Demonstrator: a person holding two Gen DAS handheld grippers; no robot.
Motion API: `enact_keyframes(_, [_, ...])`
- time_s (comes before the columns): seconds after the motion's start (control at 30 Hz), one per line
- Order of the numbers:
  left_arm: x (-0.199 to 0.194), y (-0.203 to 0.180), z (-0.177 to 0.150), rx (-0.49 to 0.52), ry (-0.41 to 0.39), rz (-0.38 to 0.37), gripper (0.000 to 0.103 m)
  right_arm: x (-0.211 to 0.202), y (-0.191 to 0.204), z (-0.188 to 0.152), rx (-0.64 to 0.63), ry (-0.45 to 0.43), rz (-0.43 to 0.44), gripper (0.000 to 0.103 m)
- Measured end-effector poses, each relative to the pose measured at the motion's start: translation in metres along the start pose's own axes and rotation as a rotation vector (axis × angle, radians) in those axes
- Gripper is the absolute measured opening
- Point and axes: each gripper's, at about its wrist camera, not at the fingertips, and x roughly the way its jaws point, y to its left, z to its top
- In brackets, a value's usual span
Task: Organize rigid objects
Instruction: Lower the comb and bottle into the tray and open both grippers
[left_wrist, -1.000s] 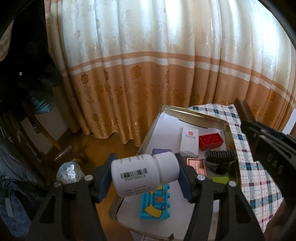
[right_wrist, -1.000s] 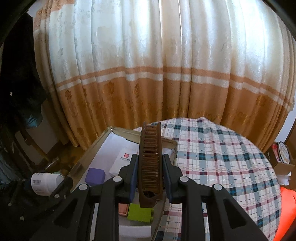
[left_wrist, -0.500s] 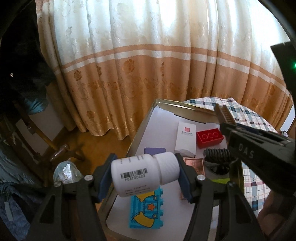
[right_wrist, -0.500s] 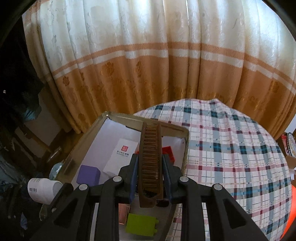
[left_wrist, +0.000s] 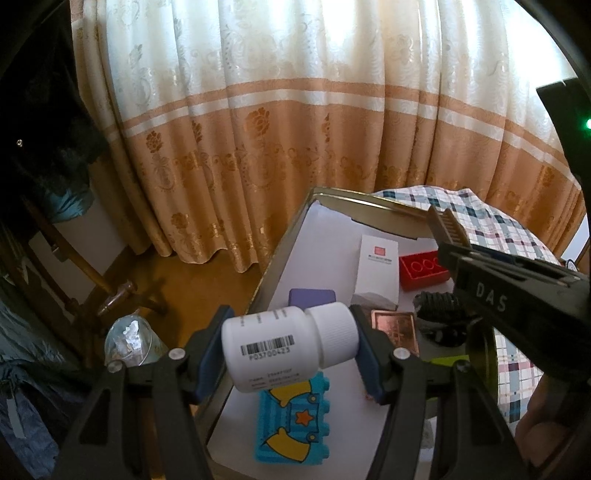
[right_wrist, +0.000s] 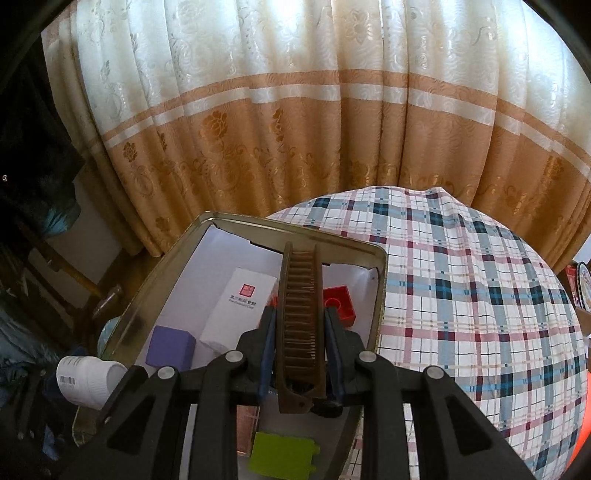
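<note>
My left gripper (left_wrist: 290, 349) is shut on a white pill bottle (left_wrist: 284, 347) with a barcode label, held sideways above the near left edge of a metal tray (left_wrist: 284, 251). The bottle also shows in the right wrist view (right_wrist: 86, 380). My right gripper (right_wrist: 301, 347) is shut on a brown comb (right_wrist: 301, 321), held upright over the tray (right_wrist: 380, 295). The comb also shows in the left wrist view (left_wrist: 448, 227).
The tray holds a white box (left_wrist: 378, 269), a red brick (left_wrist: 424, 269), a purple block (left_wrist: 312, 297), a copper plate (left_wrist: 395, 328), a blue toy brick (left_wrist: 291, 424), a dark clip (left_wrist: 439, 306) and a green piece (right_wrist: 282, 456). A plaid tablecloth (right_wrist: 461, 295) lies right. Curtains hang behind.
Both grippers have moved forward and lower over the tray. The right gripper with the comb now reaches further across the left wrist view. Both grips are unchanged.
</note>
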Motion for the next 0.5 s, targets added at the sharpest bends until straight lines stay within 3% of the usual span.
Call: enact_keyframes(0.5, [0.012,-0.003,0.000,0.014,0.030,0.005,0.062,0.024,0.003,0.004,-0.018,0.070,0.009,0.028])
